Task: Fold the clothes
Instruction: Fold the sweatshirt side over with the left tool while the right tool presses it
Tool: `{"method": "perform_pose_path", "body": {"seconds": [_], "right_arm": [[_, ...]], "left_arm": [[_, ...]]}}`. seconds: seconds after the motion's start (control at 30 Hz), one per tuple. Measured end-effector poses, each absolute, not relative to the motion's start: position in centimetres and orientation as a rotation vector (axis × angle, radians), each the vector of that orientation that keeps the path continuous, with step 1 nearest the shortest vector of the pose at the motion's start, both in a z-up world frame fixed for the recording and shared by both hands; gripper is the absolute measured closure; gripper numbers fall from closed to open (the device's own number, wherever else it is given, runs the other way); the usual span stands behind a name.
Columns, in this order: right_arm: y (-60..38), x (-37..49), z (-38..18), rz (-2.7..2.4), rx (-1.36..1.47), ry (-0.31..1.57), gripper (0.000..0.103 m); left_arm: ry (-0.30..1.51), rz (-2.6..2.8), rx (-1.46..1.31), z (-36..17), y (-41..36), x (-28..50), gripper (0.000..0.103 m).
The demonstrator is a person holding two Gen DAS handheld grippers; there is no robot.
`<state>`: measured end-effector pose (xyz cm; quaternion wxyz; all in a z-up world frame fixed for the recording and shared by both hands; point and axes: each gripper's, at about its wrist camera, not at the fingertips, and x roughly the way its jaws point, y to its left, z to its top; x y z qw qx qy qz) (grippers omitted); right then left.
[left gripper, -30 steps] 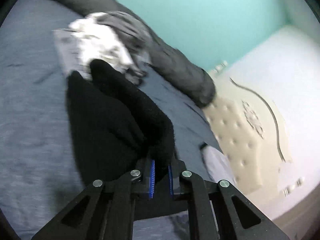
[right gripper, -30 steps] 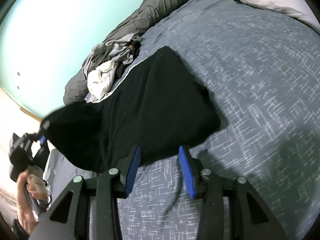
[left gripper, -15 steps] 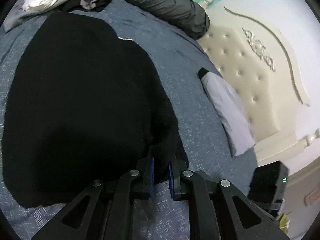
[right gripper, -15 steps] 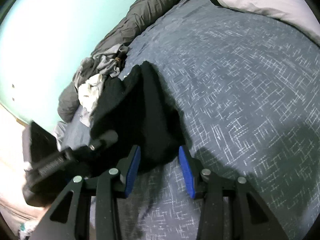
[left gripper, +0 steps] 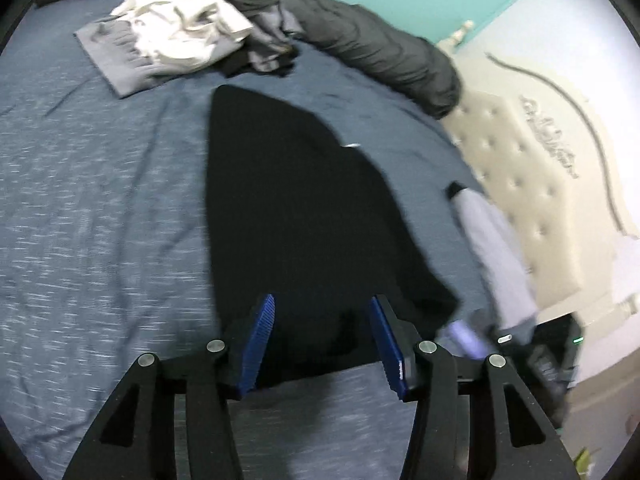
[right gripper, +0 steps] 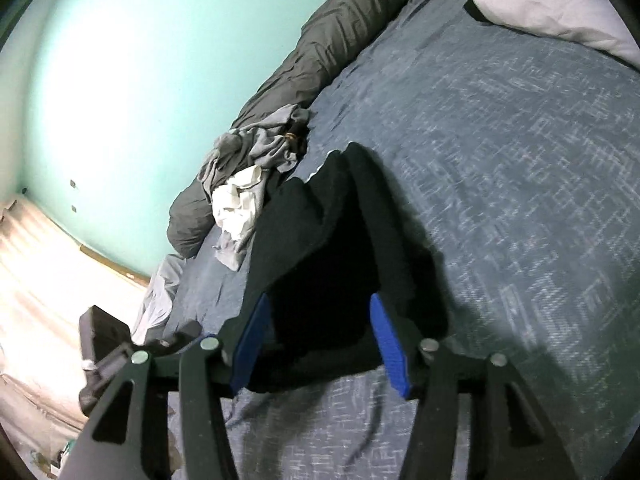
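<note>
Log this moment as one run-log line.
task: fold clothes | left gripper: jaws just opened, black garment released onto bed | right gripper: jaws just widened, open over garment edge | unfolded pile waiting

**Black garment folded on the bed**

A black garment [left gripper: 296, 216] lies on the blue-grey bedspread [left gripper: 100, 208], folded lengthwise into a long, narrow shape, its layers stacked. Beyond it, a crumpled pile of white and grey clothes [left gripper: 188, 36] sits unfolded against the rolled dark-grey duvet [left gripper: 372, 52].
</note>
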<state>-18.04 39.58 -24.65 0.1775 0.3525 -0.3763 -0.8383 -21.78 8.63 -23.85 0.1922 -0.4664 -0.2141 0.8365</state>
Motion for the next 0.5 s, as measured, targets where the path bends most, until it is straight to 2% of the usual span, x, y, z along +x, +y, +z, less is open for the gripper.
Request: {"method": "perform_pose_path", "body": {"seconds": [0.07, 0.2, 0.43, 0.47, 0.5], "right_arm": [[39.2, -18.2, -24.4, -2.372, 0.977, -1.055, 0.048], [37.8, -18.8, -23.8, -2.370, 0.969, -0.981, 0.041], [34.9, -21.2, -25.7, -2.420, 1.115, -0.825, 0.041], [34.9, -21.4, -26.0, -2.430, 1.124, -0.823, 0.044], [34.9, -21.6, -26.3, -2.438, 1.131, -0.818, 0.061]], "left_arm": [[-0.569, 2.353, -1.338, -24.7, 8.3, -21.6, 0.049], [-0.504, 2.362, -1.342, -25.4, 9.0, -21.4, 0.048], [-0.428, 2.371, -1.326, -25.8, 9.9, -21.3, 0.046], [-0.423, 2.370, -1.327, -25.8, 10.0, -21.4, 0.046], [-0.417, 2.370, -1.327, -25.9, 10.0, -21.4, 0.046]]}}
